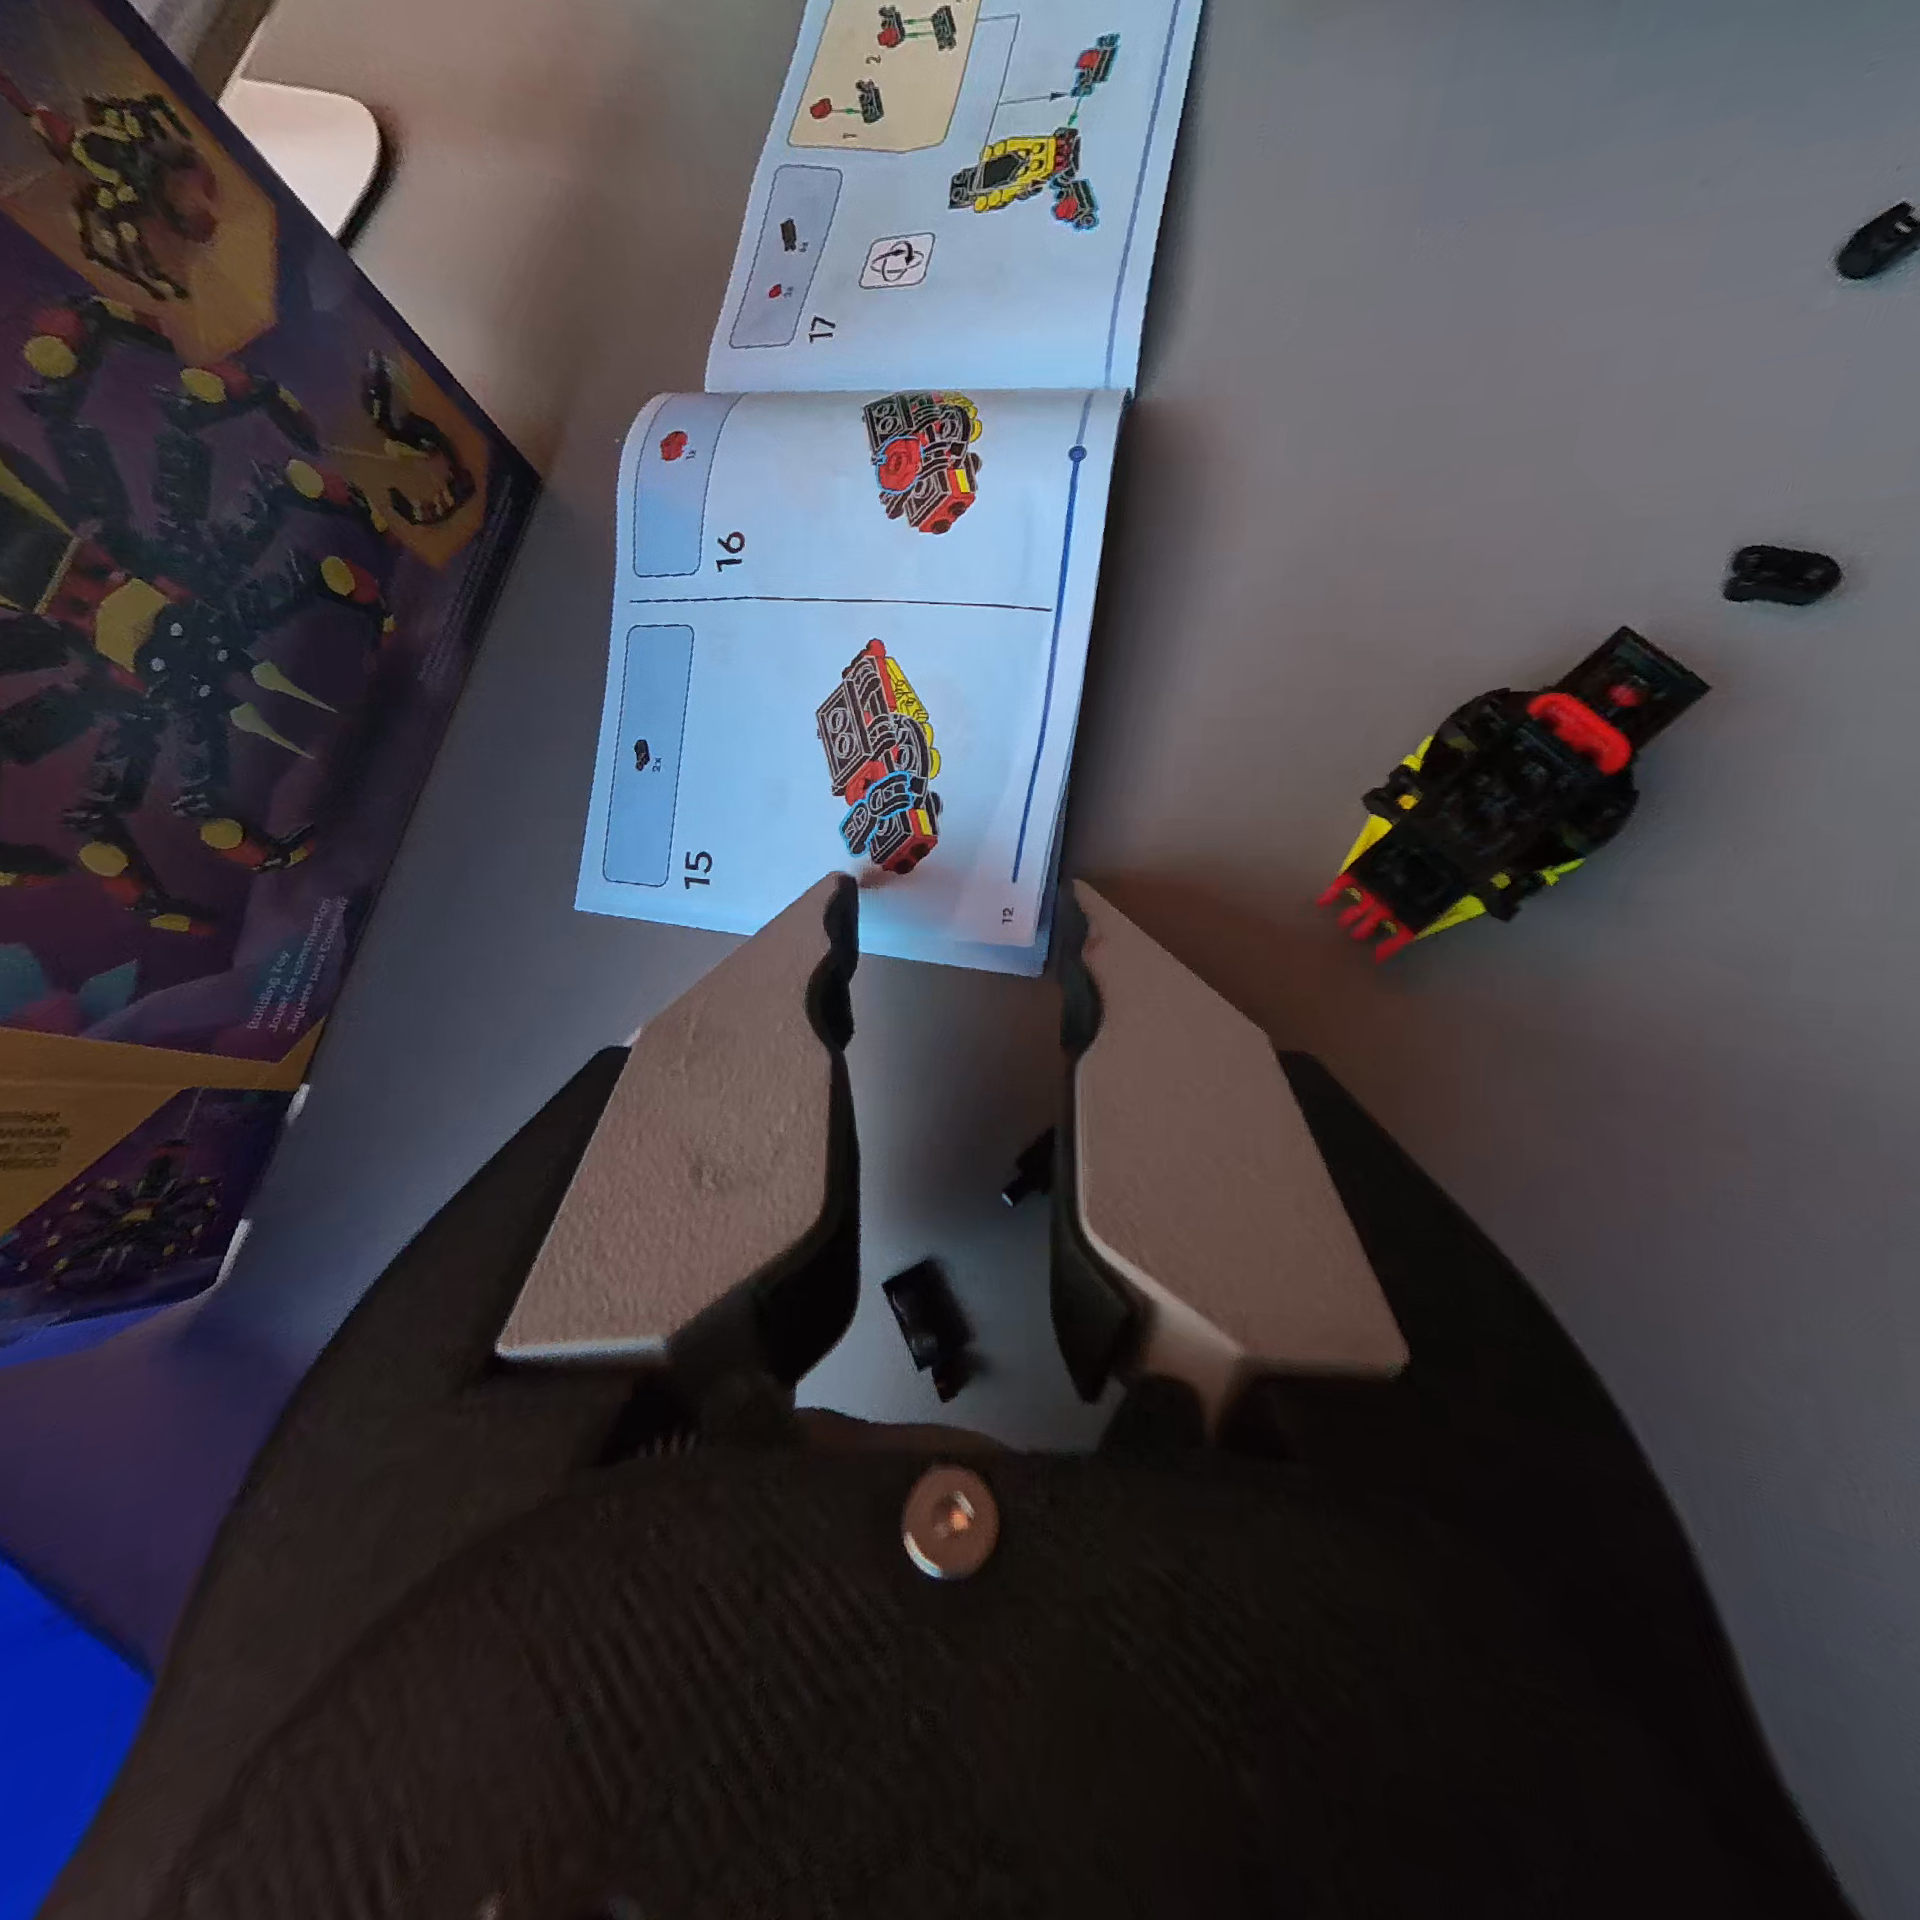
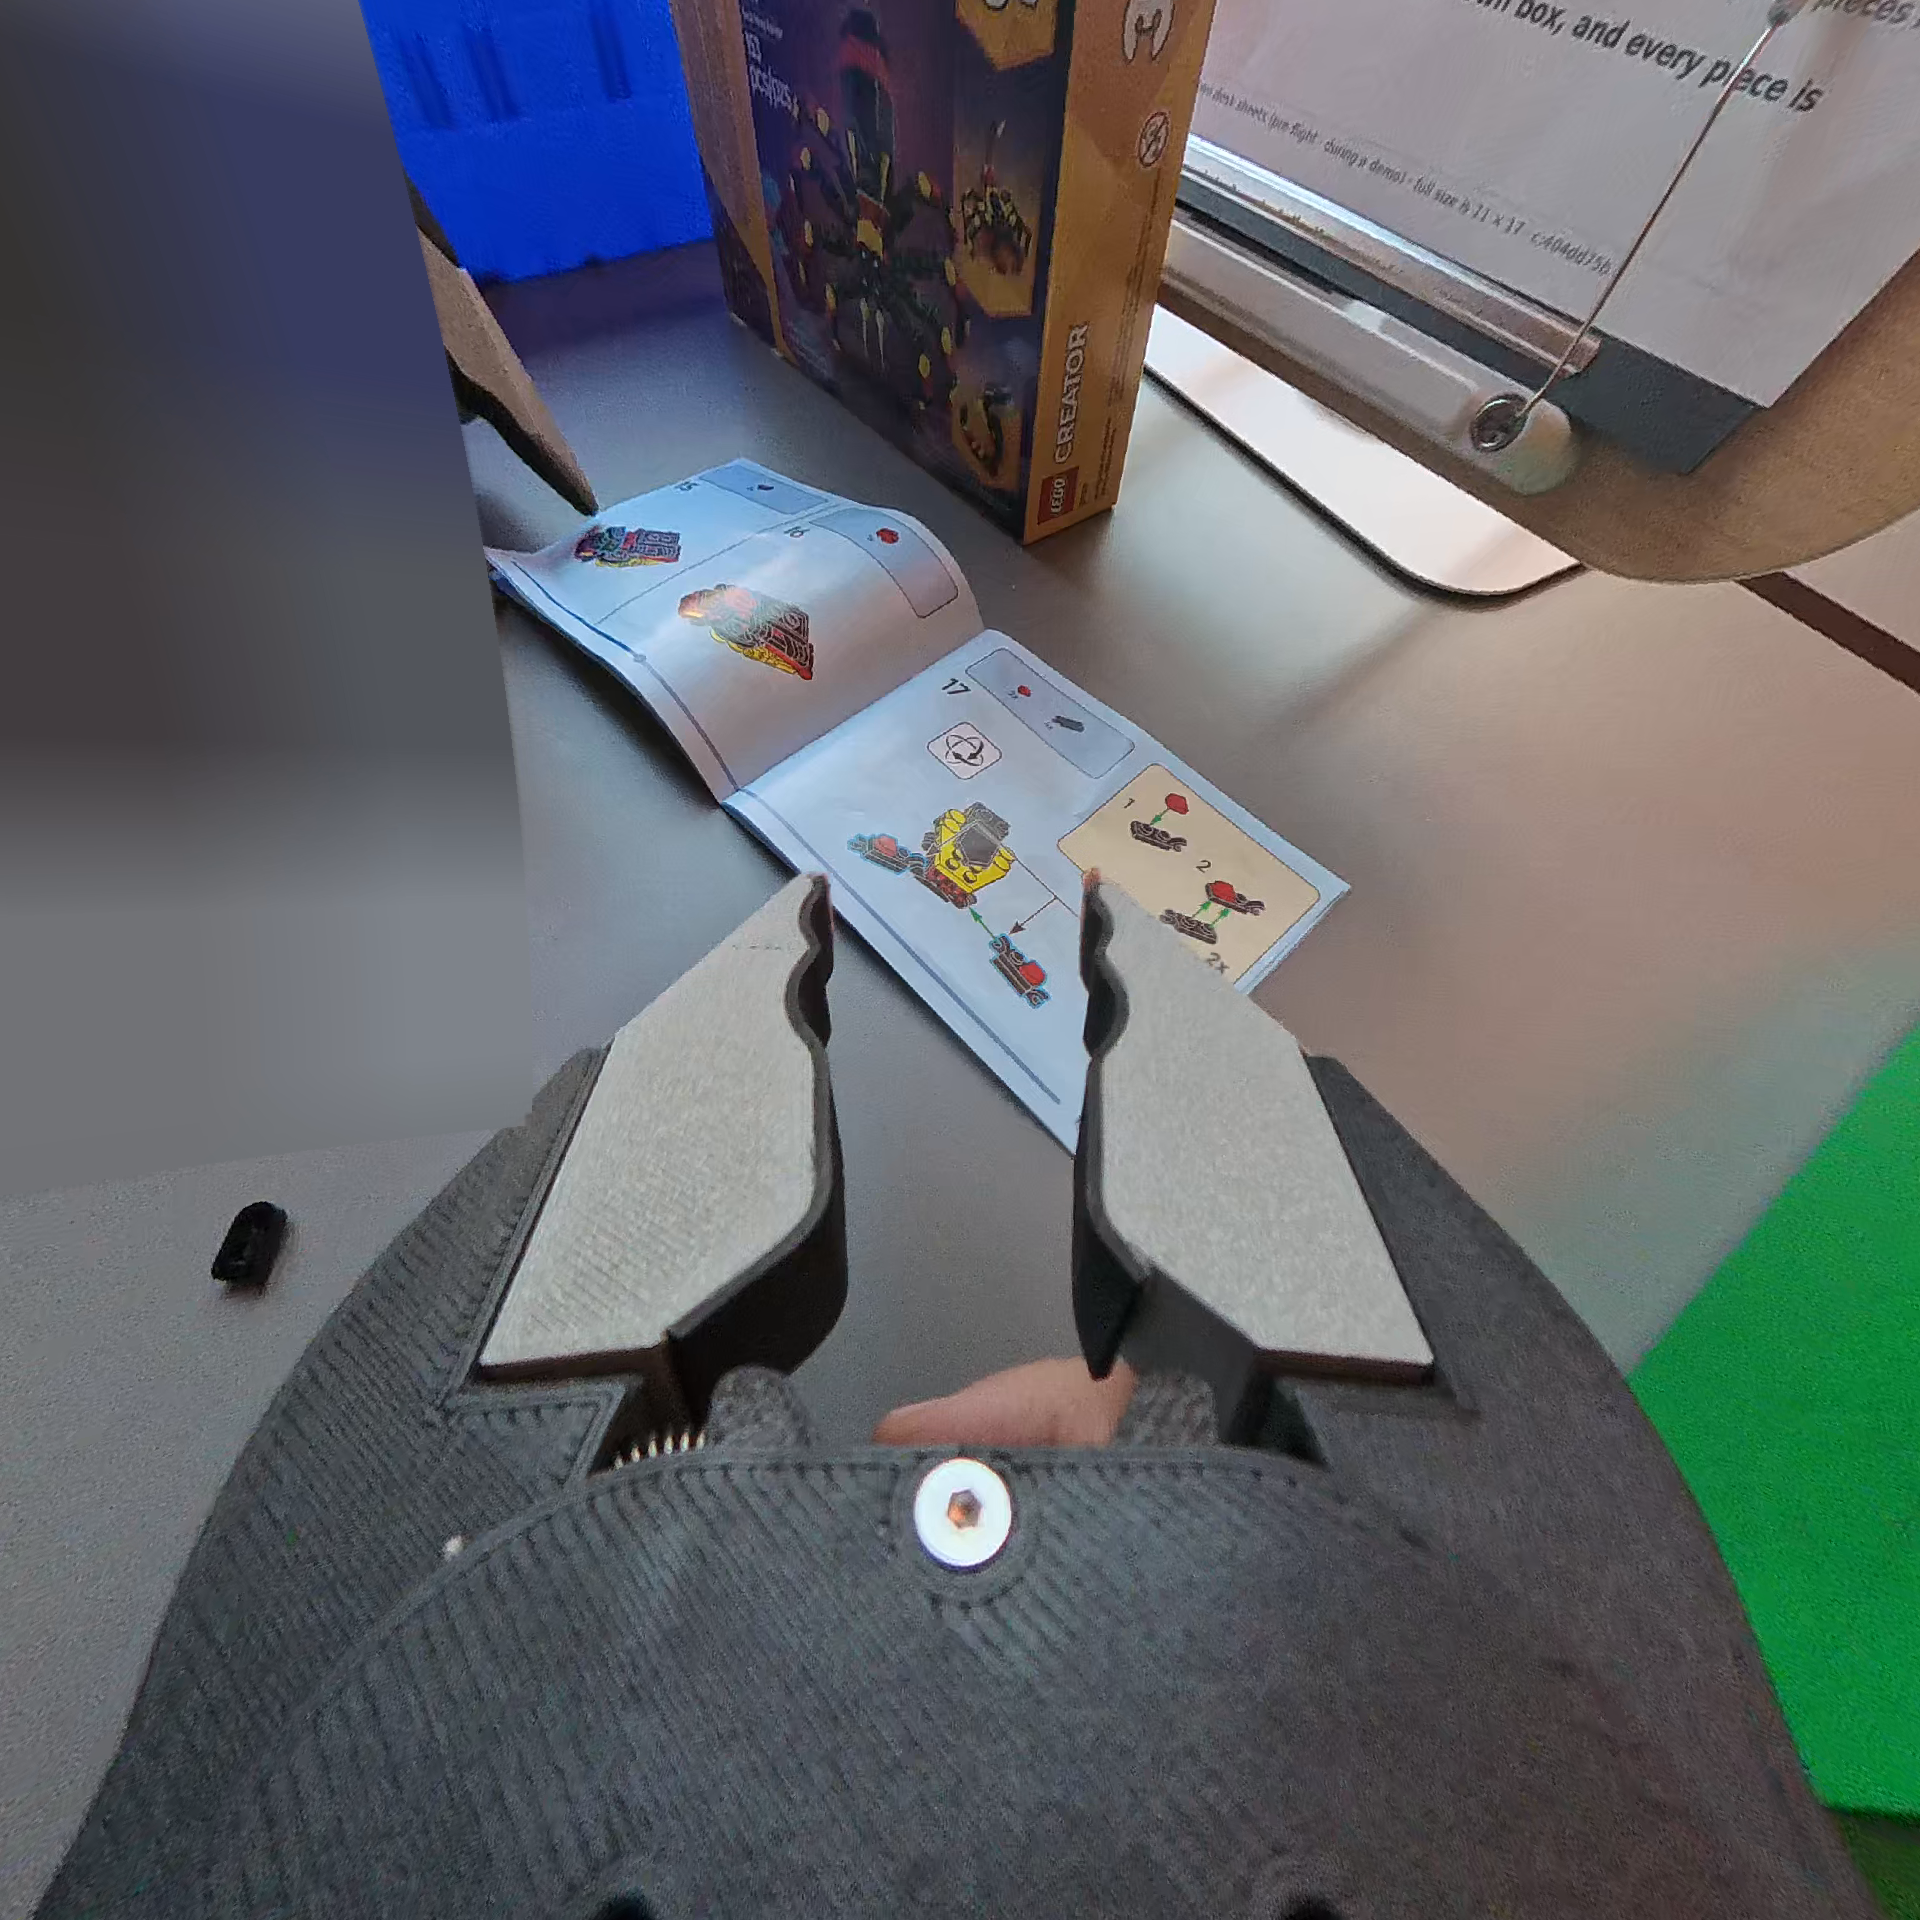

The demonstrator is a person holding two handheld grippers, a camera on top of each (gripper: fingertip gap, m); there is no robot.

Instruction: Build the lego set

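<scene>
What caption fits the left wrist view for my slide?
Open left gripper above the instruction booklet, half-built model to its right, box to its left.

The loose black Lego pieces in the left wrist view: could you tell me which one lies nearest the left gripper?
The small black piece on the table between the fingers of the left gripper. The two other black pieces lie far off to the right.
</scene>
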